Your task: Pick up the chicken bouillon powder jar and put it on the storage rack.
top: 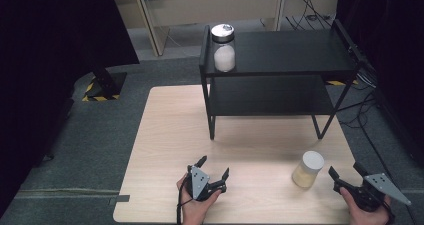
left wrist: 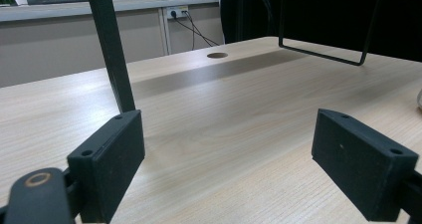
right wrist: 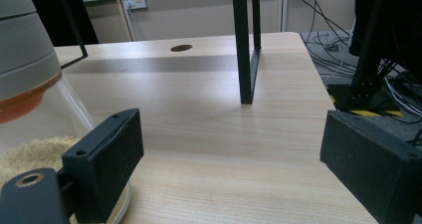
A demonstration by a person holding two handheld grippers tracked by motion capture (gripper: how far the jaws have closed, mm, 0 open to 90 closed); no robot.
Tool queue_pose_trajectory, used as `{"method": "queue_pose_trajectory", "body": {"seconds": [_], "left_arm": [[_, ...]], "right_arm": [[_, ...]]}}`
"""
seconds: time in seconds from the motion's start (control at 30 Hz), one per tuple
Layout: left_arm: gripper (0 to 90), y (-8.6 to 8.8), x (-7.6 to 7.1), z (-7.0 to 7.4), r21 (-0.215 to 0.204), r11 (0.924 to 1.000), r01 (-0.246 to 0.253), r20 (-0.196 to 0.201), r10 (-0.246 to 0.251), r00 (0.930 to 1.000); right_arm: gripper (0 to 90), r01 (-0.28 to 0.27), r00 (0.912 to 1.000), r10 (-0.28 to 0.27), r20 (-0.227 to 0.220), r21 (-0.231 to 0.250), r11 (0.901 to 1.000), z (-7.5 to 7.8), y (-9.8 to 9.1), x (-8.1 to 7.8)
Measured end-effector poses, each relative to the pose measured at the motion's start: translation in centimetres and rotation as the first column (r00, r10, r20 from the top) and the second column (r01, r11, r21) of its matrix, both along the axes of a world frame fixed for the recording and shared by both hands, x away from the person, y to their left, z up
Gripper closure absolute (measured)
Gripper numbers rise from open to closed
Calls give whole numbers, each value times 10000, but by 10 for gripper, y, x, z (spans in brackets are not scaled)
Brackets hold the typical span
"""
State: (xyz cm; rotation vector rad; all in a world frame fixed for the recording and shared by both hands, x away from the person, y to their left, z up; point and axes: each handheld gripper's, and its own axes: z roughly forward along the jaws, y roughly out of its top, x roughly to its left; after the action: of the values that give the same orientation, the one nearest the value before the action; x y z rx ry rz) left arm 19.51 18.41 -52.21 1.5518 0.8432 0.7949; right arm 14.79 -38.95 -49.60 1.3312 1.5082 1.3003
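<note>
A jar with a white lid and pale yellow grains (top: 308, 169) stands on the wooden table (top: 170, 135) near its front right. Just right of it a hand holds my right gripper (top: 345, 171) open. In the right gripper view the jar (right wrist: 30, 109) rises beside the left jaw, outside the gap of the right gripper (right wrist: 231, 159). At the front centre my left gripper (top: 215, 166) is held open, with nothing but bare tabletop between the jaws of the left gripper (left wrist: 229, 154). A second jar with a silver lid and white contents (top: 224, 47) stands on the top left of a black rack (top: 290, 52).
The black two-level rack stands on the far half of the table; one of its legs (left wrist: 112, 50) rises ahead of the left gripper, another leg (right wrist: 244, 45) ahead of the right. A cable hole (left wrist: 217, 55) is in the tabletop. Cables (right wrist: 338, 50) lie on the floor.
</note>
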Motion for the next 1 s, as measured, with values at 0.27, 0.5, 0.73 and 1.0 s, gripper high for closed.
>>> {"method": "queue_pose_trajectory", "body": {"seconds": [0.27, 0.5, 0.73, 1.0], "left_arm": [[129, 0, 0, -1, -2, 10000, 24, 38, -24, 10000], [129, 1, 0, -1, -19, 10000, 21, 38, -21, 10000], [129, 1, 0, -1, -80, 10000, 13, 10, -13, 10000], [128, 1, 0, -1, -58, 10000, 12, 3, -12, 10000]], "right_arm": [[101, -156, 9999, 156, 31, 72, 9999, -1, -4, 0], [101, -730, 9969, 730, 300, -31, 9973, 1, -14, -5], [101, -1611, 9852, 1624, 546, -282, 9865, 4, -14, -7], [102, -2606, 9625, 2623, 696, -331, 9649, 7, -17, -6]]}}
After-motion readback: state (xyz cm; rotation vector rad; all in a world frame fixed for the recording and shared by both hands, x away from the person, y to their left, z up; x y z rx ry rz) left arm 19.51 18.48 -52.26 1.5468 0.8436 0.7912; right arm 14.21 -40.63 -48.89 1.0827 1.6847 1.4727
